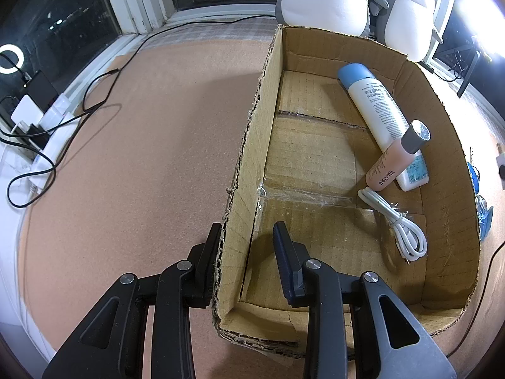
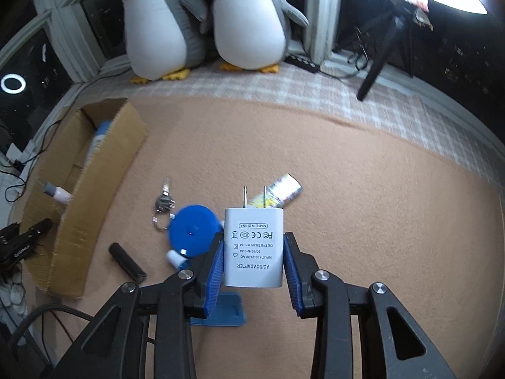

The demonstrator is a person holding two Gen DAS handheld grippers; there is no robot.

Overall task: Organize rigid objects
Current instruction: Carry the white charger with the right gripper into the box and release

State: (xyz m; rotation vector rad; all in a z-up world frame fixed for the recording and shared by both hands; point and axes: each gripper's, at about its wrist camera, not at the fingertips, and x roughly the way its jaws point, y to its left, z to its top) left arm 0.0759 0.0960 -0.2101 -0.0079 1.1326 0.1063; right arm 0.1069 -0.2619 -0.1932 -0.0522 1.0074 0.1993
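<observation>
left gripper (image 1: 249, 243) straddles the near left wall of the box (image 1: 252, 145): one finger outside, one inside, jaws clamped on the cardboard edge. box sits on a tan mat (image 1: 142, 158), open top

inside the box, toward its right wall: a white bottle (image 1: 378, 110) with blue cap lying flat, a pink bottle (image 1: 391, 161) with grey cap leaning across the white bottle's lower end, and a coiled white cable (image 1: 397, 221) lying on the floor of the box just in front of both. rest of the box floor is bare cardboard with tape seams

right gripper (image 2: 254, 252) holds a white adapter (image 2: 252, 246) between its blue pads, prongs pointing away from the camera, printed label face up. jaws closed on the adapter's two sides. it looks clear of the mat, though contact underneath cannot be told

on the mat beside and beyond the adapter: a blue round lid (image 2: 192, 230) just left of it, a small white-capped piece (image 2: 176, 257) at the lid's near edge, keys (image 2: 162, 203) on a ring further left, a black cylinder (image 2: 126, 262) lying near the box's right wall, a printed packet (image 2: 281, 192) behind the prongs, and a blue flat piece (image 2: 221, 311) under the gripper. view is a bit blurred

in the right wrist view the box stands at left, well apart from the adapter, with the bottles showing over its wall. two penguin toys (image 2: 246, 22) stand at the window behind
</observation>
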